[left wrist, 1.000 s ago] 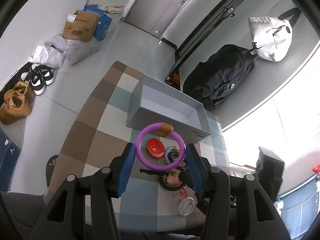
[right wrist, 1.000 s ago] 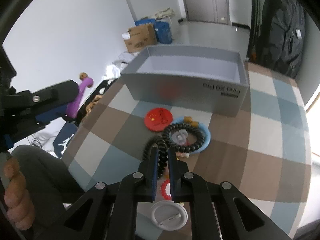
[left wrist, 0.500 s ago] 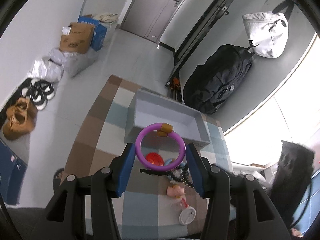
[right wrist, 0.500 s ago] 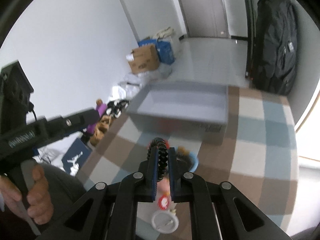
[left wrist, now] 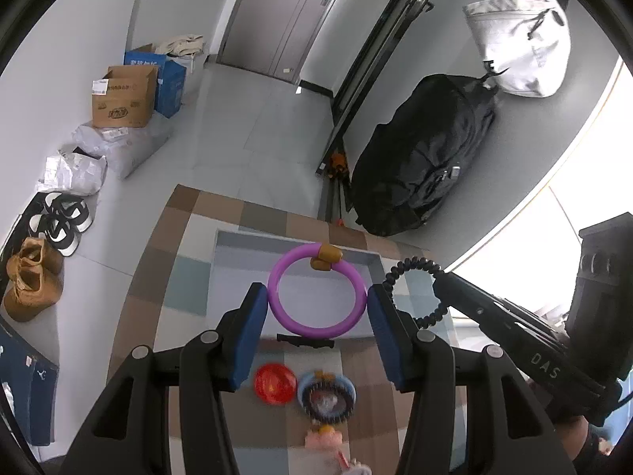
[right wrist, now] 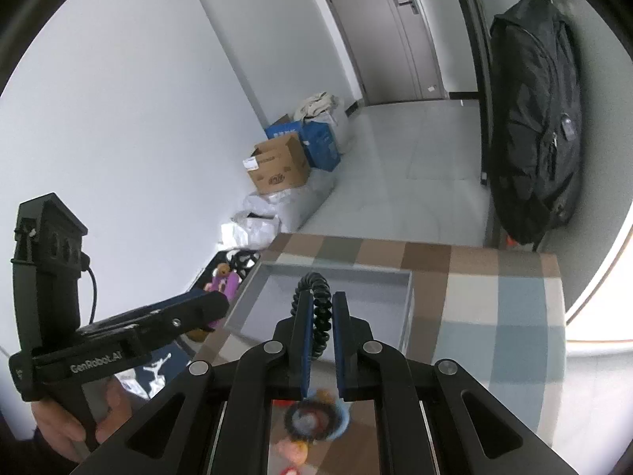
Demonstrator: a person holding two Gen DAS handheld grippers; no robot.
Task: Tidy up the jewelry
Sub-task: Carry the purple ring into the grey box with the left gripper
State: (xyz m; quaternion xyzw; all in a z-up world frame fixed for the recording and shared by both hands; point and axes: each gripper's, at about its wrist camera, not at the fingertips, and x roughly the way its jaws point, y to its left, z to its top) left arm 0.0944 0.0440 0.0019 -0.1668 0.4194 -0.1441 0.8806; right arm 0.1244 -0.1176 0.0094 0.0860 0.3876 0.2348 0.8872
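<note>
both grippers are carrying rings above the empty box (left wrist: 294, 277): left gripper (left wrist: 316, 308) jaws pinching the purple ring (left wrist: 316, 324), right gripper (right wrist: 319, 316) jaws pressing on the black coil (right wrist: 321, 316). nothing boxed yet; badge (left wrist: 275, 384) and bracelets (left wrist: 326, 396) are waiting at 6 o'clock.

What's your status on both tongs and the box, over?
Left tongs shut on purple ring. Right tongs shut on black coil bracelet. Both above grey box, box empty, nothing in the way.
</note>
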